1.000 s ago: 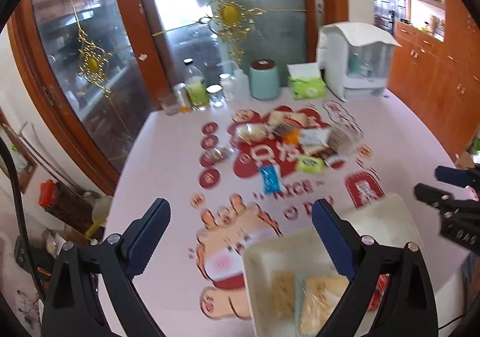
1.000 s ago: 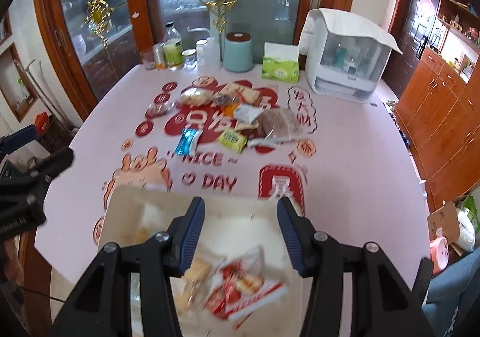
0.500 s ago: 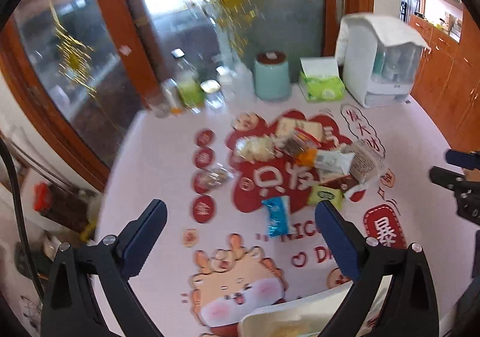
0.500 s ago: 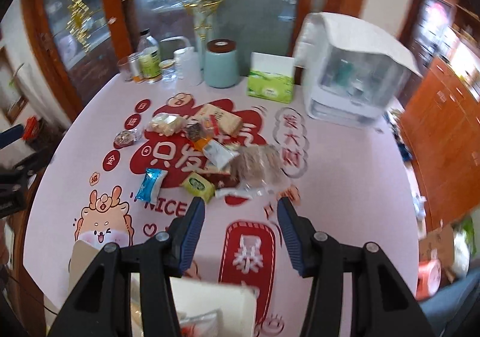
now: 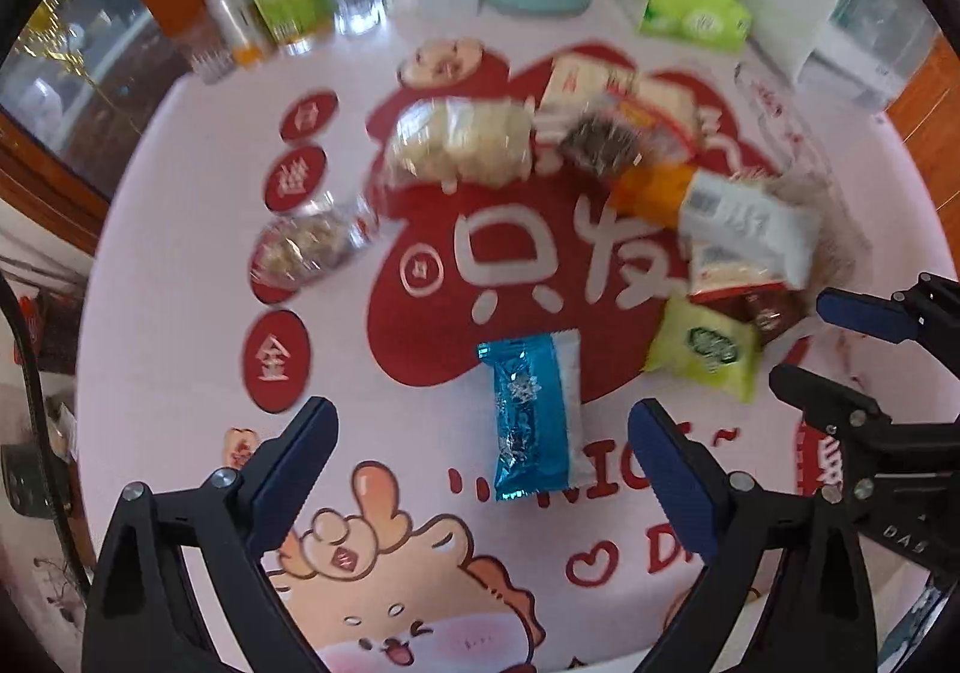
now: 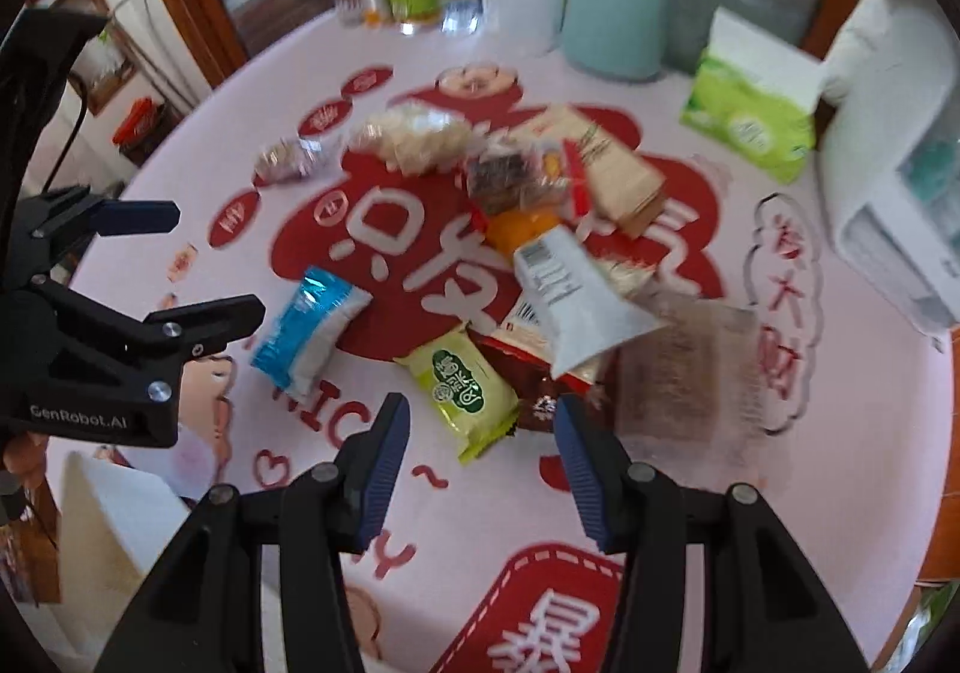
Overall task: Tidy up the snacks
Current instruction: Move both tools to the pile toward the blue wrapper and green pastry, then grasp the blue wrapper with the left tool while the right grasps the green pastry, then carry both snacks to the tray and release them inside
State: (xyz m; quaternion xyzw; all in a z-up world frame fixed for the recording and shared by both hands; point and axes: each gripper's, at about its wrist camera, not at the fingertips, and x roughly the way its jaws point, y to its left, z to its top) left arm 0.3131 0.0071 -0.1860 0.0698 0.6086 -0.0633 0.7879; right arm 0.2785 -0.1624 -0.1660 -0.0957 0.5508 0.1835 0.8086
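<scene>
Printed tablecloth (image 5: 180, 313) under both grippers; left gripper (image 5: 483, 436) fingers spread wide, empty; right gripper (image 6: 480, 448) fingers half-spread, empty.

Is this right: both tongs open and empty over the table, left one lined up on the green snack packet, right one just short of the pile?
Not quite. The left tongs line up on the blue snack packet, not the green one; the left wrist view shows it lying between the open fingers. The green snack packet lies ahead of the right tongs. The rest stands: both open and empty.
</scene>
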